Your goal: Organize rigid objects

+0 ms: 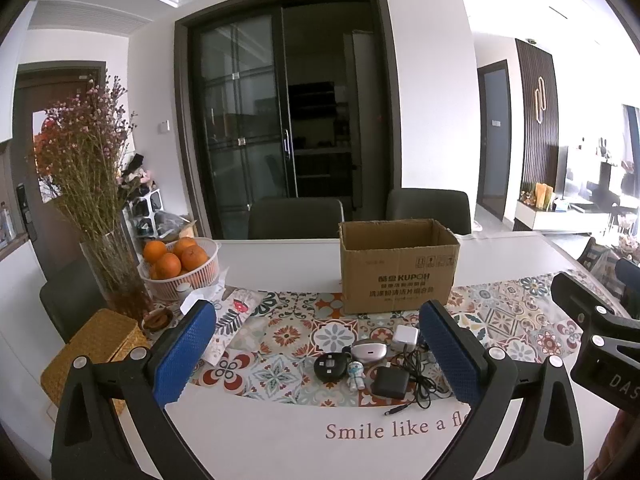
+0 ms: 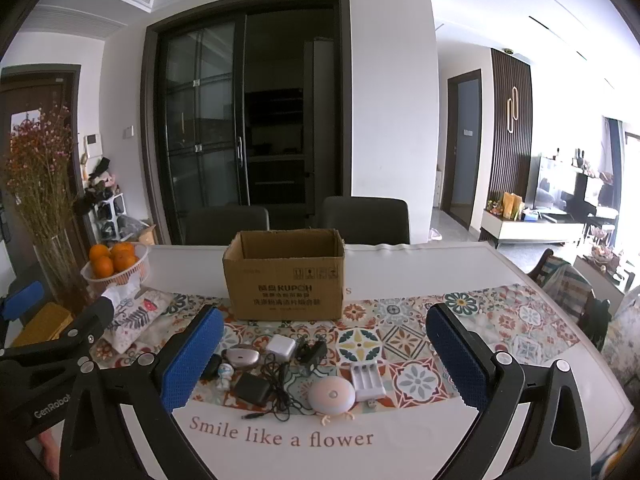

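Note:
An open cardboard box (image 2: 285, 274) stands on the patterned runner; it also shows in the left wrist view (image 1: 398, 266). In front of it lie small items: a white charger cube (image 2: 281, 347), a silver oval device (image 2: 240, 357), a black adapter with cable (image 2: 252, 389), a small astronaut figure (image 2: 225, 375), a round white lamp (image 2: 331, 397), a white battery charger (image 2: 367, 380) and a black round device (image 1: 330, 365). My left gripper (image 1: 318, 350) is open above these items. My right gripper (image 2: 324, 354) is open above them too, empty.
A basket of oranges (image 1: 180, 266), a glass vase of dried flowers (image 1: 116, 268), a woven yellow box (image 1: 94, 350) and a fabric tissue pouch (image 1: 236, 312) sit at the table's left. Two dark chairs (image 2: 366, 220) stand behind the table.

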Action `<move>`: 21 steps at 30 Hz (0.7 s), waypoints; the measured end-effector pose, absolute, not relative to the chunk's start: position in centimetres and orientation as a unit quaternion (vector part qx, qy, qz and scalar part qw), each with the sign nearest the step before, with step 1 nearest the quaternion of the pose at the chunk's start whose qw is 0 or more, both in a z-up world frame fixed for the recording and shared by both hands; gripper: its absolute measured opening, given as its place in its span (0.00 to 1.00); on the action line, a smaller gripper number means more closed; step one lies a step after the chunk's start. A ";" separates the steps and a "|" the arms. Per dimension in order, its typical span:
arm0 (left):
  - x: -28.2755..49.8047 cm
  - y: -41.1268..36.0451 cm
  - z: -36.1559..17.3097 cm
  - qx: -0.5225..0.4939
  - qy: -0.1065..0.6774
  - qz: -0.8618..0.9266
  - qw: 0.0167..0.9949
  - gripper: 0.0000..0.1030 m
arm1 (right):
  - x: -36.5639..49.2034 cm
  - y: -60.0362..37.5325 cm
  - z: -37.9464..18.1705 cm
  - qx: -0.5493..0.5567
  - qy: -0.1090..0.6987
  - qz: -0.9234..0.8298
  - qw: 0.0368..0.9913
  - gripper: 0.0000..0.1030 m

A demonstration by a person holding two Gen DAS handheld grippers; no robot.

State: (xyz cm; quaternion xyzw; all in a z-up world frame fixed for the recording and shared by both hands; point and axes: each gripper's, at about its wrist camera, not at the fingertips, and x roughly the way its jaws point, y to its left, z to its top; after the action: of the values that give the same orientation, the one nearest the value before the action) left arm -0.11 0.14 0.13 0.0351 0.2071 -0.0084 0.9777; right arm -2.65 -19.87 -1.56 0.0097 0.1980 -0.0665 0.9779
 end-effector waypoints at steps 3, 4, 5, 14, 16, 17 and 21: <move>0.0 0.1 0.0 0.036 0.209 -0.010 0.977 1.00 | -2.6 -19.8 -1.6 0.010 0.198 -0.067 0.978 0.99; 0.0 0.1 0.0 0.036 0.209 -0.011 0.977 1.00 | -2.6 -19.8 -1.6 0.010 0.198 -0.067 0.978 0.99; 0.1 0.1 0.0 0.036 0.209 -0.010 0.977 1.00 | -2.6 -19.8 -1.6 0.010 0.198 -0.066 0.978 0.99; 0.1 0.1 -0.1 0.038 0.211 -0.009 0.977 1.00 | -2.5 -20.1 -1.7 0.011 0.200 -0.067 0.978 0.99; 0.2 0.1 -0.2 0.038 0.212 -0.009 0.976 1.00 | -2.5 -20.0 -1.8 0.011 0.200 -0.067 0.977 0.99; 0.2 0.1 -0.2 0.038 0.212 -0.009 0.976 1.00 | -2.5 -20.0 -1.8 0.011 0.200 -0.066 0.977 0.99; 0.2 0.2 -0.3 0.038 0.215 -0.011 0.976 1.00 | -2.5 -20.0 -2.1 0.010 0.201 -0.066 0.977 0.99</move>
State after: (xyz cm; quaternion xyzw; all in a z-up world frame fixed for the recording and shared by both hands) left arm 0.25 0.17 -0.29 0.0378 0.2153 -0.0110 0.9757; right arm -2.52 -19.98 -2.05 0.0105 0.2014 -0.0665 0.9772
